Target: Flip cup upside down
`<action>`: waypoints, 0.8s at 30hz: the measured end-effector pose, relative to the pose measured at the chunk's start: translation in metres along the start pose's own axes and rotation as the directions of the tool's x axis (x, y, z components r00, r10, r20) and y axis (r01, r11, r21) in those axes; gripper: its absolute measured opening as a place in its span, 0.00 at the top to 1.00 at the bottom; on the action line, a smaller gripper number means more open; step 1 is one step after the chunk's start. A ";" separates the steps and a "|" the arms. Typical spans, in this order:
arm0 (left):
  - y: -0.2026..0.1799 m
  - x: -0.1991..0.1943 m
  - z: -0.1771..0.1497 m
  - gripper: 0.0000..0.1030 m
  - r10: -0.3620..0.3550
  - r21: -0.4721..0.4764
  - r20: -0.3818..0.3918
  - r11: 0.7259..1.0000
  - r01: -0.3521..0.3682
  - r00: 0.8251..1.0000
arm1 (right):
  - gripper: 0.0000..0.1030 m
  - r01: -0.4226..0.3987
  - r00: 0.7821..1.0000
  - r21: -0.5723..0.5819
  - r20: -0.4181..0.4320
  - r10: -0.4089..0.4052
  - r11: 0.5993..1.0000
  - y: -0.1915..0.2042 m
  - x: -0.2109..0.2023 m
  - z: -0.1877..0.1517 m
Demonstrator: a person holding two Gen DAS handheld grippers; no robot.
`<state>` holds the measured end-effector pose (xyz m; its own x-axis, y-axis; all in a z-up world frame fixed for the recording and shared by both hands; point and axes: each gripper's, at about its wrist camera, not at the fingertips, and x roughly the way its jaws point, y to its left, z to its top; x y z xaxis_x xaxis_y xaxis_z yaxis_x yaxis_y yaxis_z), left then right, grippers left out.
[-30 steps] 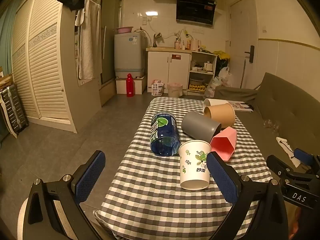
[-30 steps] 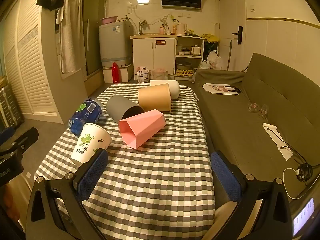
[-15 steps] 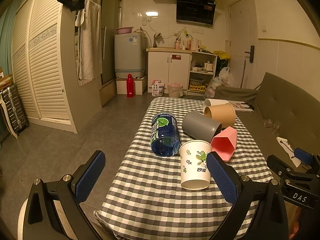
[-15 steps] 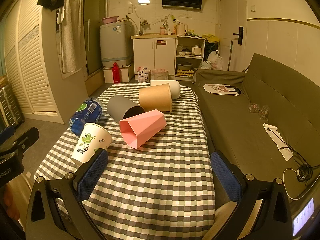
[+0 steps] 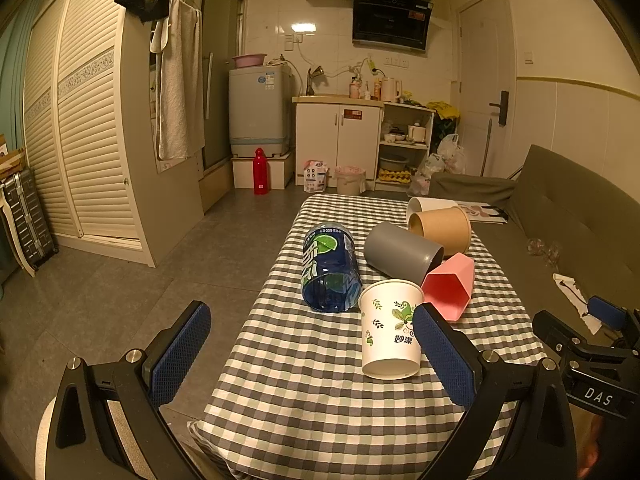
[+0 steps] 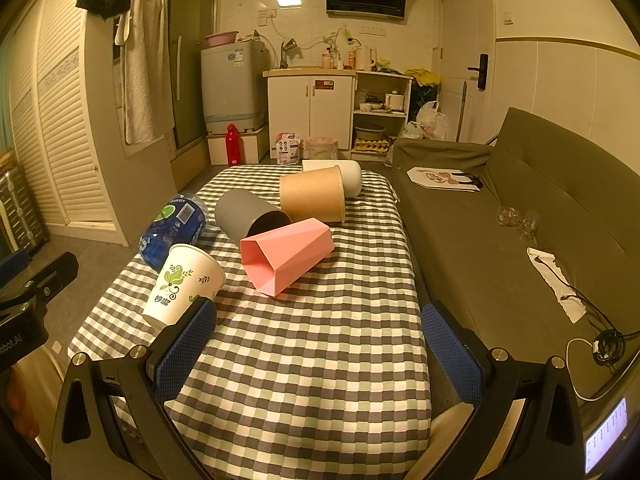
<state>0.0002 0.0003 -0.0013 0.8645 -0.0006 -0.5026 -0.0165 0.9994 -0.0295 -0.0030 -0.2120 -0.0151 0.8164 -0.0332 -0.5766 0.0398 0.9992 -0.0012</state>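
Note:
A white paper cup with green leaf print (image 5: 390, 330) stands upright on the checkered table (image 5: 320, 392); it also shows in the right wrist view (image 6: 182, 284). Behind it lie on their sides a blue cup (image 5: 330, 266), a grey cup (image 5: 400, 254), a pink hexagonal cup (image 5: 448, 286), a brown paper cup (image 5: 442, 228) and a white cup (image 5: 430, 204). My left gripper (image 5: 310, 354) is open and empty, low at the table's near edge, its right finger just right of the paper cup. My right gripper (image 6: 318, 346) is open and empty above the table's near part.
A dark green sofa (image 6: 520, 216) runs along the table's right side, with a cable (image 6: 576, 296) and small glasses (image 6: 516, 218) on it. Bare floor (image 5: 120, 280) lies to the left. Cabinets and a washing machine (image 5: 258, 110) stand far behind.
Both grippers have shifted very slightly; the view of the cups has barely moved. Nothing was taken hold of or let go.

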 end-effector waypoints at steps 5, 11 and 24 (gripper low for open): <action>0.000 0.000 0.000 0.00 0.000 0.001 0.001 1.000 0.000 1.000 | 0.00 0.000 1.000 0.000 0.000 0.000 1.000 0.001 0.000 0.000; 0.000 0.000 0.000 0.00 0.000 0.000 0.000 1.000 0.000 1.000 | 0.00 0.000 1.000 -0.001 -0.001 0.000 1.000 0.001 -0.001 -0.001; 0.000 0.000 0.000 0.00 0.001 0.001 0.001 1.000 -0.001 1.000 | 0.00 0.000 1.000 -0.002 -0.001 0.000 1.000 0.002 -0.001 -0.001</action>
<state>0.0003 0.0000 -0.0017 0.8648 0.0001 -0.5021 -0.0167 0.9994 -0.0287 -0.0043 -0.2103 -0.0151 0.8160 -0.0337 -0.5771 0.0393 0.9992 -0.0028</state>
